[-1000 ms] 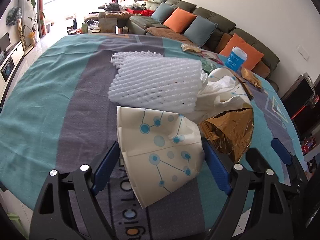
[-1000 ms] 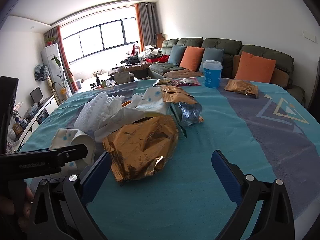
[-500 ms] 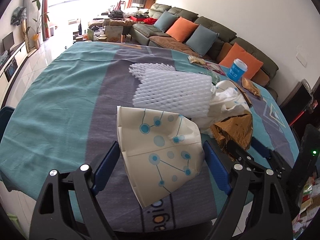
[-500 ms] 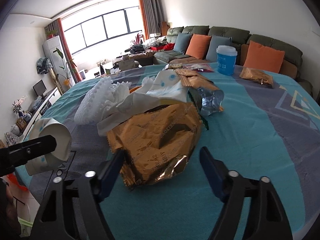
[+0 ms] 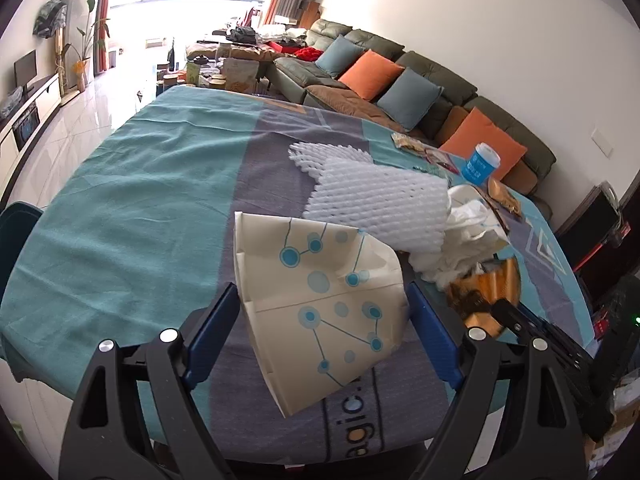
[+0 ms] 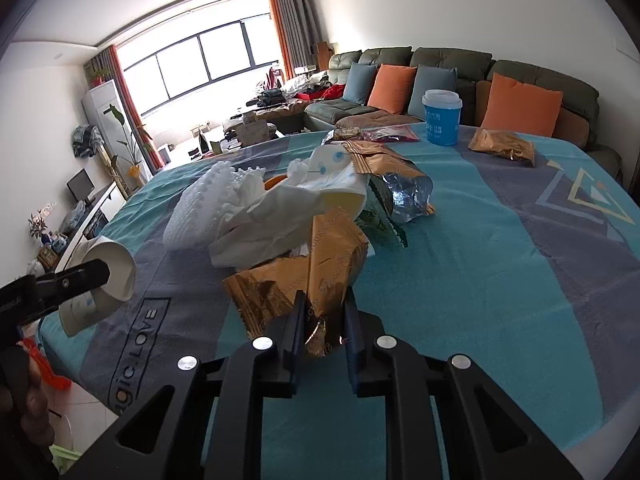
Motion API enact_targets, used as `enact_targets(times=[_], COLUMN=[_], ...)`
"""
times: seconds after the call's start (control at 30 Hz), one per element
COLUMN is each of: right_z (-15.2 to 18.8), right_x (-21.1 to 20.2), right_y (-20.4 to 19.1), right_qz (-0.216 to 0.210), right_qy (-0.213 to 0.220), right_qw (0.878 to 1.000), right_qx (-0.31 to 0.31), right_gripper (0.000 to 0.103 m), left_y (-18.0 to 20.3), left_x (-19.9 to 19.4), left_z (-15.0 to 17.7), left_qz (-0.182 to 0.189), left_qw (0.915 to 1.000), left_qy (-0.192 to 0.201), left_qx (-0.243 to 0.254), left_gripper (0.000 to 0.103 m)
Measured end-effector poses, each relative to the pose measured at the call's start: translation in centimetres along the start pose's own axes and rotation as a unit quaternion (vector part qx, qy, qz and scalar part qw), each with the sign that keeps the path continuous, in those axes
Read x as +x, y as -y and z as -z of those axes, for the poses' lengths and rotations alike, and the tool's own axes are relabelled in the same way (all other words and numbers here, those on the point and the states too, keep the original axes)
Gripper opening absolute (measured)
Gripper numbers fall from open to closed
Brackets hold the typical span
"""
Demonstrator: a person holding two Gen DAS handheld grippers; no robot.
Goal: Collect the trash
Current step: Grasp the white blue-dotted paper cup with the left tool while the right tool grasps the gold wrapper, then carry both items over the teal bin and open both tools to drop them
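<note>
A teal and grey cloth [image 6: 500,264] covers the bench, with a green sofa [image 6: 448,64] carrying orange cushions [image 6: 520,104] behind it, a wide window [image 6: 200,60] with orange curtains [image 6: 280,28], and a plant [image 5: 86,36] beside a monitor [image 5: 24,72].

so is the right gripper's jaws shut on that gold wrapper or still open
Shut on it. The right gripper has its jaws pinched close together with the gold wrapper crumpled between them.
</note>
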State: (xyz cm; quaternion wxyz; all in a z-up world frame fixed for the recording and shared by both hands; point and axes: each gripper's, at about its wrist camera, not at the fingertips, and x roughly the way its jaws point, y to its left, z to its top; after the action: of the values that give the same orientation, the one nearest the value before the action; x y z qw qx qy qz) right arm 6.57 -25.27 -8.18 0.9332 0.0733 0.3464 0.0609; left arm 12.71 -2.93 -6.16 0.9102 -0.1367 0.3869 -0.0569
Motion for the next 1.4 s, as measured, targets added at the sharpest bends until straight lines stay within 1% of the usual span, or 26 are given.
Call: enact_targets(times=[0.1,0.23,0.33,0.5,0.6,0.7,0.77,0.93,1.03,1.07,1.13,1.23,1.27,1.3,1.37,1.4], right_z=[0.0,-0.8,-2.0,-3.9,-5.2,-6.1,-6.9,-8.0,-8.0,-7.9,-7.7,-7.2,-7.0,-6.5,-5.7,-5.1], right_x=[-1.2,-3.6,-4.6,-3.1,-1.4,-0.1,0.7,2.5,3.5,3.9,4.5,6.3,6.9,7.5,9.3,9.8], right_y=[-0.5,-2.6,-5.6,-11.4,-14.6,-17.7,-20.2,-27.9,-33.0,-34.6,-37.2,-41.1,-42.0,-43.1,-44.6,-45.4], right_qz=[-0.004,-0.026,-0.061,-0.127,-0.166,-0.203,-0.227,-0.27,-0.286,-0.288,-0.287,-0.278,-0.275,-0.272,-0.265,-0.259], right_qy=[0.011,0.045,0.063,0.074,0.067,0.054,0.047,0.032,0.021,0.017,0.012,0.0,-0.002,-0.011,-0.024,-0.031], right_qw=[1.0,0.999,0.995,0.985,0.977,0.97,0.962,0.94,0.926,0.921,0.915,0.905,0.903,0.899,0.893,0.89], right_qx=[-0.001,-0.009,-0.041,-0.091,-0.112,-0.127,-0.146,-0.207,-0.248,-0.261,-0.285,-0.321,-0.331,-0.343,-0.362,-0.373], right_gripper=[0.011,0.01,0.01,0.01,0.01,0.01,0.01,0.01,0.01,0.01,0.01,0.01,0.01,0.01,0.01,0.01], left_y=[-1.2,-3.3,-5.4,-9.7,-12.8,-16.1,-18.5,-24.3,-27.8,-29.1,-31.3,-34.2,-34.8,-35.4,-36.5,-36.9], left_x=[-0.9,-2.4,-4.0,-7.1,-8.8,-10.4,-11.3,-13.3,-13.7,-13.6,-13.4,-12.4,-11.9,-11.5,-10.5,-10.1], left_z=[-0.1,-0.5,-1.0,-1.5,-1.6,-1.5,-1.4,-1.0,-1.1,-1.0,-0.9,-0.3,-0.2,-0.1,0.1,0.1], left_qz=[-0.002,-0.007,-0.017,-0.059,-0.091,-0.124,-0.144,-0.167,-0.177,-0.175,-0.194,-0.209,-0.209,-0.209,-0.205,-0.199], left_qw=[0.9999,0.9991,0.9974,0.9913,0.9849,0.9768,0.9706,0.9574,0.9493,0.9485,0.9436,0.9424,0.9439,0.9452,0.9452,0.9457], left_qy=[0.013,0.031,0.051,0.091,0.108,0.122,0.129,0.137,0.135,0.128,0.118,0.085,0.073,0.064,0.051,0.043], left_qx=[-0.009,-0.029,-0.047,-0.075,-0.099,-0.124,-0.143,-0.192,-0.222,-0.231,-0.24,-0.247,-0.245,-0.243,-0.249,-0.253], left_gripper=[0.084,0.084,0.084,0.084,0.084,0.084,0.084,0.084,0.084,0.084,0.084,0.084,0.084,0.084,0.085,0.088])
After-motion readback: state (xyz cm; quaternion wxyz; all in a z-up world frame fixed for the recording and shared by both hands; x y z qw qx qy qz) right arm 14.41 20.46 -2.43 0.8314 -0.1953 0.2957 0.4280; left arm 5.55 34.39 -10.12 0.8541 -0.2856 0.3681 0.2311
